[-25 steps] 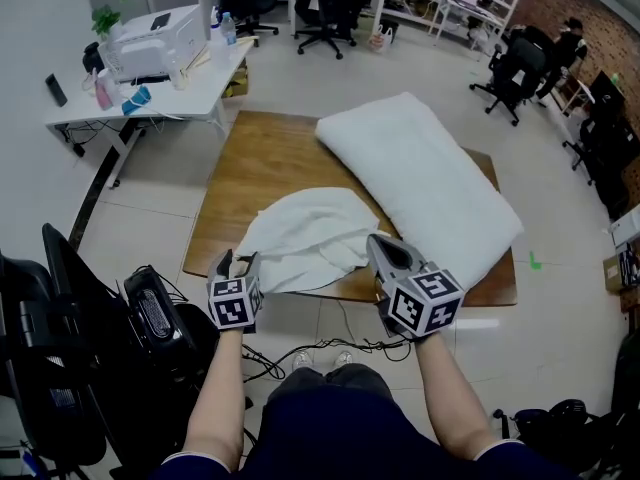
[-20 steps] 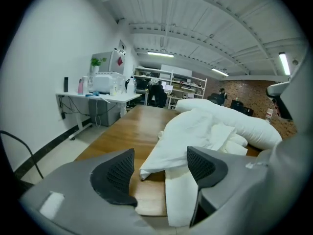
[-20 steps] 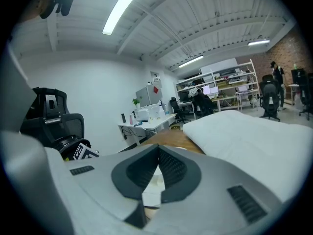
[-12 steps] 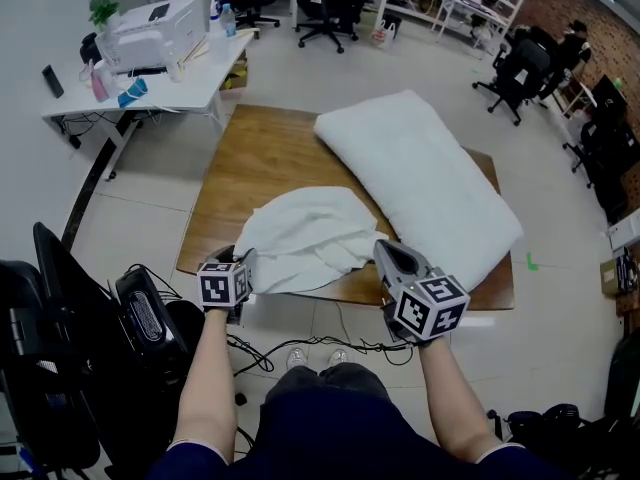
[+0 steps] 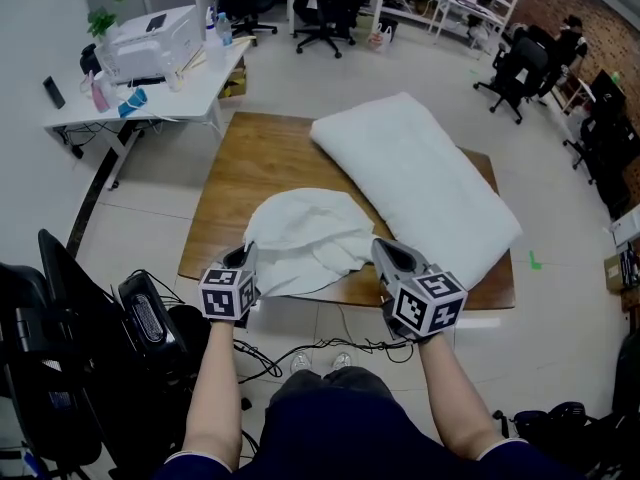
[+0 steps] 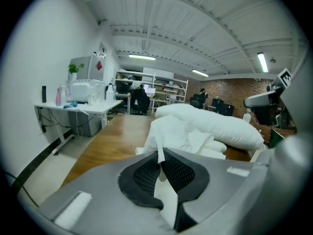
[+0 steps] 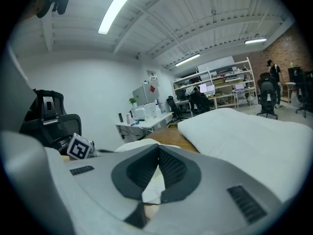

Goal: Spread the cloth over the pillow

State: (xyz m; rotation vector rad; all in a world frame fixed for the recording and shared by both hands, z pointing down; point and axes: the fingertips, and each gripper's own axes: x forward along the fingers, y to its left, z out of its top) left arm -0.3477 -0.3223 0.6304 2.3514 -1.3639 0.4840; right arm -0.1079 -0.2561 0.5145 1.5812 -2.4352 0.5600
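Crumpled white cloth [image 5: 305,236] sits at the wooden tabletop's [image 5: 245,168] near edge, touching the white pillow [image 5: 415,178] along the right side. The left gripper [image 5: 246,256] has jaws just closed, pinching a cloth edge. The right gripper [image 5: 381,250] is clamped on the cloth too.

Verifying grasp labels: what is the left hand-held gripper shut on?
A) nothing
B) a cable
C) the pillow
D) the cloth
D: in the left gripper view, the left hand-held gripper has just closed its jaws on an edge of the cloth; the pillow lies beyond it, not between the jaws.
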